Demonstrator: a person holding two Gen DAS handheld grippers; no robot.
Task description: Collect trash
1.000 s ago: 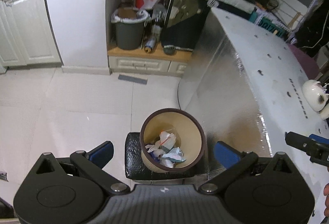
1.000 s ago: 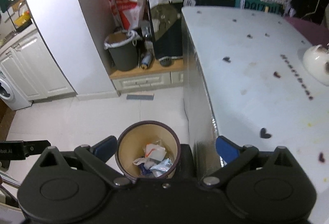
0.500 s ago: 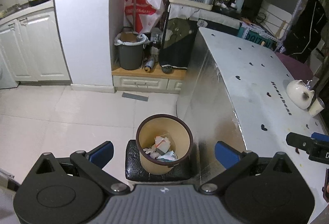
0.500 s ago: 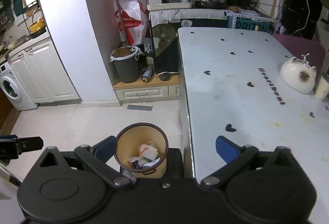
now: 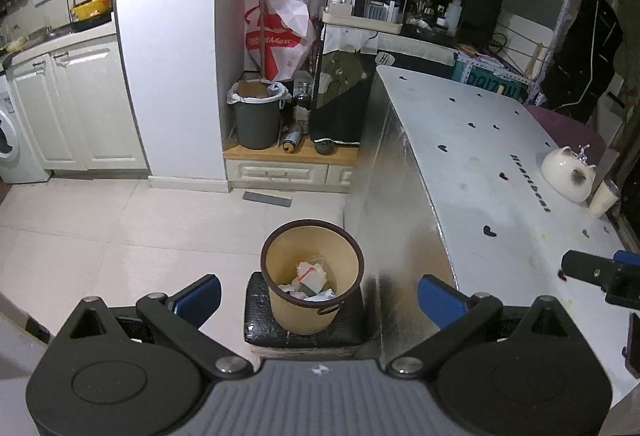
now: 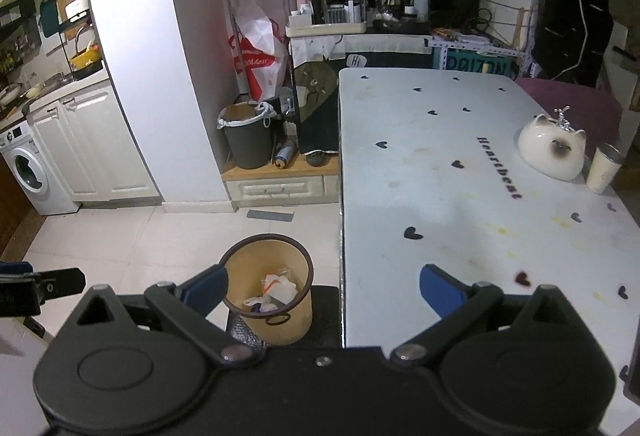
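A tan waste bin (image 5: pixel 312 276) with a dark rim stands on a black stool (image 5: pixel 304 332) beside the white table (image 5: pixel 480 172). Crumpled white wrappers and paper (image 5: pixel 310 278) lie inside it. The bin also shows in the right wrist view (image 6: pixel 272 292) with the trash (image 6: pixel 276 288) in it. My left gripper (image 5: pixel 318 296) is open and empty, held high above the bin. My right gripper (image 6: pixel 324 290) is open and empty, above the table's near left edge and the bin. Each gripper's tip shows at the other view's edge.
A white cat-shaped pot (image 6: pixel 554 148) and a cream cup (image 6: pixel 604 168) stand at the table's right side. A grey bucket (image 5: pixel 256 120), bottles and a red-white bag (image 5: pixel 280 32) stand on a low wooden step by the wall. White cabinets and a washing machine (image 6: pixel 28 172) are at left.
Both grippers have risen and pulled back from the bin, so it looks smaller and more of the room and table shows. Both stay open and empty.
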